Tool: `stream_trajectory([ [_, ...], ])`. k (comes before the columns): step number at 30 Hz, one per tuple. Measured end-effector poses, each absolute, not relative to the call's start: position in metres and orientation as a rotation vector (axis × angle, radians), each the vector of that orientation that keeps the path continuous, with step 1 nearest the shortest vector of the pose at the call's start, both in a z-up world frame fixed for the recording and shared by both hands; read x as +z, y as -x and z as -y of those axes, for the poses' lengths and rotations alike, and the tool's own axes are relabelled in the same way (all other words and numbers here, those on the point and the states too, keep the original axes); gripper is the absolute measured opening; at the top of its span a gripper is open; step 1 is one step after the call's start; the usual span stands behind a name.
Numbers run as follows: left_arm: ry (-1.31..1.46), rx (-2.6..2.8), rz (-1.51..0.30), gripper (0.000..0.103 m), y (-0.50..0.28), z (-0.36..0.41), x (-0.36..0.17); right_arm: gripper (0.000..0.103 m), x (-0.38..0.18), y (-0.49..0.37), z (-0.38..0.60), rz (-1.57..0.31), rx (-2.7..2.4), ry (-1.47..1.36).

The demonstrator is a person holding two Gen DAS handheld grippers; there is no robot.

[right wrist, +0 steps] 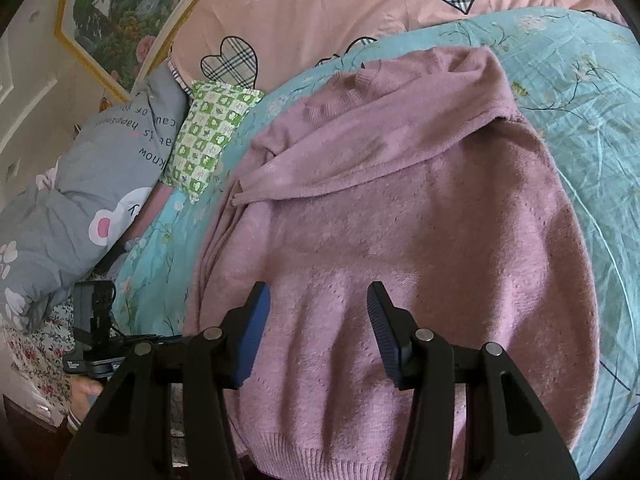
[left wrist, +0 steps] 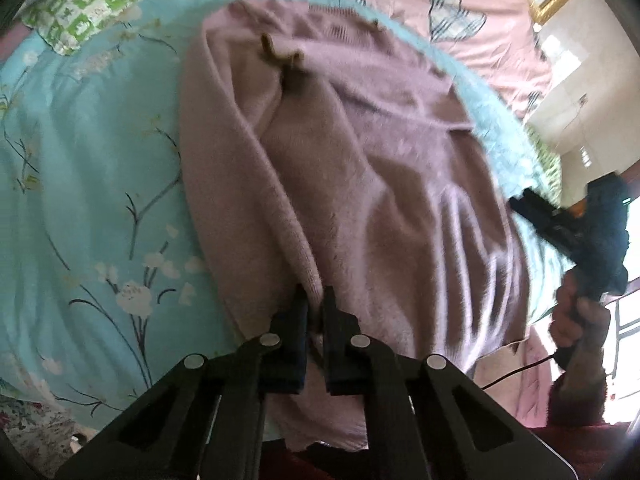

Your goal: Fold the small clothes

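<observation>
A soft pink knitted sweater (right wrist: 400,220) is lying flat on the light blue flowery bedsheet (left wrist: 88,184), with one sleeve already folded across its chest. The left gripper (left wrist: 314,300) is pinching a raised fold along the sweater's side edge, its jaws pressed tight on the wool. The right gripper (right wrist: 318,312) is hanging just over the sweater's bottom part with its jaws spread and nothing between them. To fold well, I think the left one should be lifting the edge slowly and carrying it straight across, while the right one is grabbing the hem so both sides are moving together and staying smooth.
</observation>
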State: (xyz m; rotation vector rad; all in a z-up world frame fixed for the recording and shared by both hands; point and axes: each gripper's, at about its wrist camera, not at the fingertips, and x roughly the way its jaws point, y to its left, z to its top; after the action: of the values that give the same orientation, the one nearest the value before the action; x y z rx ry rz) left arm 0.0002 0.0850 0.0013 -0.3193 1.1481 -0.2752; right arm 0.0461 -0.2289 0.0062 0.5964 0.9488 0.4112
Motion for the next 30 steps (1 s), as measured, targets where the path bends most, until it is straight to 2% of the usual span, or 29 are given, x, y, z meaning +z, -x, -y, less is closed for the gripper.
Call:
stream_trajectory([
  [8,0.31,-0.343,-0.986,0.003,-0.025,-0.078,0.073,0.052,0.001,-0.046,0.24,-0.935,0.396,-0.641],
  [15,0.287,-0.45,-0.869,0.0,-0.109,-0.026,0.121,0.052,-0.005,-0.045,0.262,-0.93,0.349,-0.672],
  [19,0.286,-0.516,-0.888,0.0,-0.167,0.022,0.113,0.052,-0.014,-0.048,0.272,-0.95,0.32,-0.693],
  [24,0.252,-0.508,-0.967,0.0,-0.214,0.056,0.076,0.052,-0.025,-0.051,0.284,-0.97,0.304,-0.71],
  [30,0.186,-0.452,-0.995,0.0,-0.187,0.034,0.054,0.052,-0.026,-0.058,0.254,-1.01,0.447,-0.689],
])
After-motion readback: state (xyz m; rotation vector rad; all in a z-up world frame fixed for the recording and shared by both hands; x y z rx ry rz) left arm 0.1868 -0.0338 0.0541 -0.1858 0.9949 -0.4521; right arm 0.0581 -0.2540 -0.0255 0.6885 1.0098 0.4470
